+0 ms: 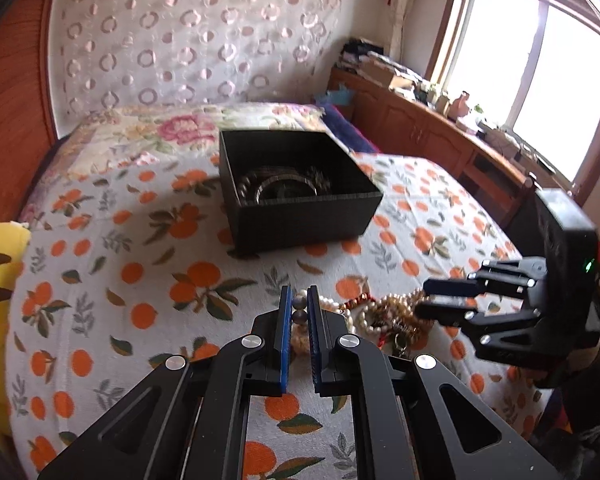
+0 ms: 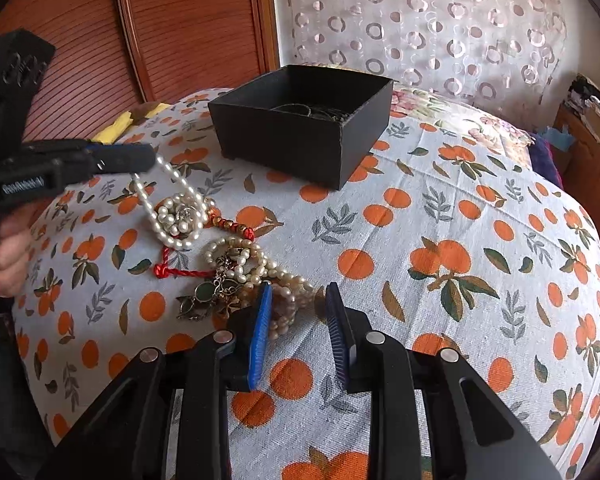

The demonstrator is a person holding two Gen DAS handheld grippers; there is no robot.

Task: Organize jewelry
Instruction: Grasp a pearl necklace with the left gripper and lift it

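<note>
1. While the pile of jewelry [image 2: 228, 264] lies on the orange-patterned bedspread [image 2: 440, 240], a strand of it is pinched by the left gripper [image 1: 299, 312], whose blue-padded jaws are pressed together on two dark beads.
2. In the right wrist view, the same left gripper [image 2: 140, 159] is seen at the left edge, and a white pearl necklace [image 2: 172, 204] is held at its tip, the strand hanging down from it to the pile on the cover.
3. The right gripper [image 2: 300, 320] is held low over the near end of the pile, its jaws spread apart, with a coil of pearl strands [image 2: 284, 304] lying between and just ahead of the blue pads; nothing is gripped by it.
4. A red cord [image 2: 180, 270] and a dark metal pendant [image 2: 208, 294] are mixed in among the pearls.
5. A black open box [image 2: 300, 128] is set on the bedspread beyond the pile, well apart from it, and dark bangles and chains [image 1: 284, 188] are seen inside it.
6. A yellow cloth [image 1: 0, 280] is seen at the left edge of the bed, and a wooden cabinet [image 1: 420, 128] under a window stands along the far side.
</note>
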